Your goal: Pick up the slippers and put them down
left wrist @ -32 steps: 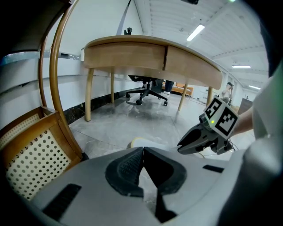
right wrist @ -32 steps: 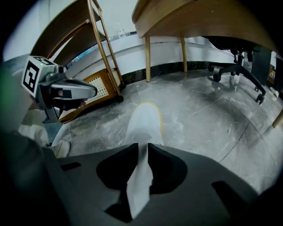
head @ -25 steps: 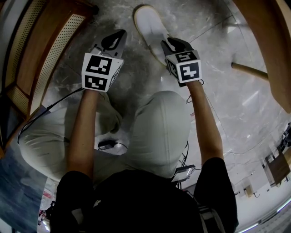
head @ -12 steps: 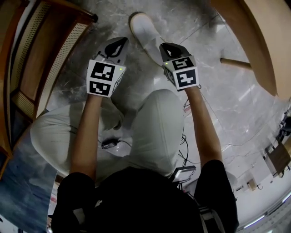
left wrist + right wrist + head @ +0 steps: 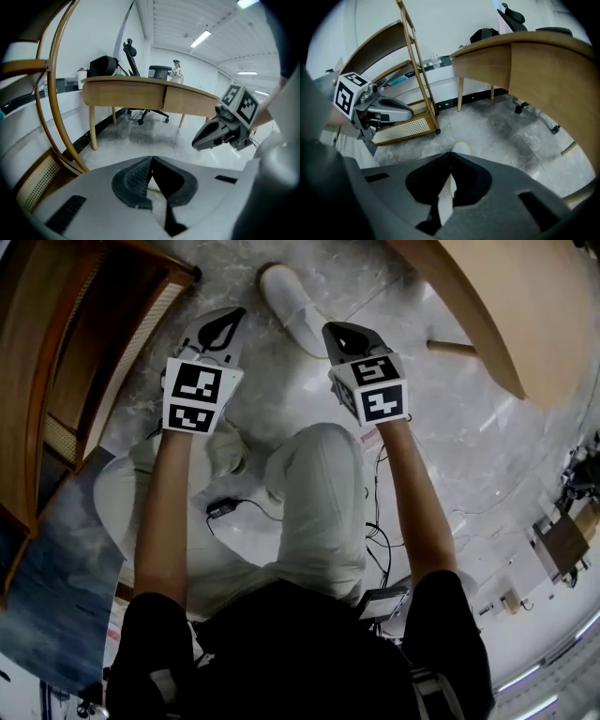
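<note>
One white slipper (image 5: 292, 304) lies on the grey marble floor ahead of my knees, and no second slipper shows. Both grippers hang well above the floor. My left gripper (image 5: 217, 329) is to the slipper's left, its jaws shut tip to tip (image 5: 151, 159) on nothing. My right gripper (image 5: 342, 334) is to the slipper's right; its jaws are closing, the tips meet (image 5: 451, 153) and nothing is between them. In the right gripper view the slipper (image 5: 461, 148) shows on the floor just beyond the tips, apart from them.
A wooden rack with cane shelves (image 5: 103, 343) stands on the left. A curved wooden desk (image 5: 487, 306) and its leg (image 5: 455, 348) fill the upper right. An office chair (image 5: 150, 89) is behind the desk. Cables (image 5: 375, 540) trail by my knees in pale trousers.
Both grippers have risen away from the floor, and the head has lifted with them. The slipper stays on the floor and looks smaller and further off.
</note>
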A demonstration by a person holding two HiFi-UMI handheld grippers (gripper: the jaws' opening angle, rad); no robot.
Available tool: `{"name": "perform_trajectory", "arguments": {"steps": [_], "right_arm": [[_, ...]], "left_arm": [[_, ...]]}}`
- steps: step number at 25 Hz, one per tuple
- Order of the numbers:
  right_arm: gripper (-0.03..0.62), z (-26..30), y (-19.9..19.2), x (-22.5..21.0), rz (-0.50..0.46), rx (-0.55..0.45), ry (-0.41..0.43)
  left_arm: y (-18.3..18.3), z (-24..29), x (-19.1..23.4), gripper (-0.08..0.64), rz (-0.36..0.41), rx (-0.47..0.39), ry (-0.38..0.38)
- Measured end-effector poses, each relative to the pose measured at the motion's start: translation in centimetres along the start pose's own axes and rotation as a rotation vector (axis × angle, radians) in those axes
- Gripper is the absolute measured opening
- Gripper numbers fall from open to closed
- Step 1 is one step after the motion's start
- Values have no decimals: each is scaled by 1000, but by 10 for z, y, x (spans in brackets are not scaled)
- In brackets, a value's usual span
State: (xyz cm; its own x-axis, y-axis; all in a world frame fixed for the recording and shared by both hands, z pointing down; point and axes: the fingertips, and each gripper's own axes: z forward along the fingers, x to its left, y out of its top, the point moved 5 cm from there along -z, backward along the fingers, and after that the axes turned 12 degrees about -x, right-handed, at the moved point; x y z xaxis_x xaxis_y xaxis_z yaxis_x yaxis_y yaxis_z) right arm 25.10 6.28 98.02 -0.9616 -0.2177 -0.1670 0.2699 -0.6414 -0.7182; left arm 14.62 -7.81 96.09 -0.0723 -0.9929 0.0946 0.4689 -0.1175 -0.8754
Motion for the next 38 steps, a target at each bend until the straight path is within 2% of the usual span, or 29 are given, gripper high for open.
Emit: {"name": "perform_trajectory", "arguments": {"steps": [3,8,11,16,21,26,33,38], "right_arm": [[0,-28,26,11,-2,2,6],[0,-75,74,30,-11,0,21],[0,-101,101,43,-15,0,27],[0,-136,147,59,-7,-12,41],[0,-180,194,70,5,-31,38],[0,-220,245,77,11,-69,27],[0,-289,304,88,17,-114,3],[0,-340,343,85,-4,-186,-42]], "left_arm": [[25,-21,-1,5,-11,-1,10],[75,-67,-2,5,-128,-33,50],[100,-97,-7,5,-153,-56,59],[145,-130,-14,5,-136,-42,56],[212,-157,-27,5,-46,-33,42],[281,-186,-31,5,-29,-70,47],[356,-230,-53,5,-13,-87,34],[406,-248,-71,5,12,-116,22]]}}
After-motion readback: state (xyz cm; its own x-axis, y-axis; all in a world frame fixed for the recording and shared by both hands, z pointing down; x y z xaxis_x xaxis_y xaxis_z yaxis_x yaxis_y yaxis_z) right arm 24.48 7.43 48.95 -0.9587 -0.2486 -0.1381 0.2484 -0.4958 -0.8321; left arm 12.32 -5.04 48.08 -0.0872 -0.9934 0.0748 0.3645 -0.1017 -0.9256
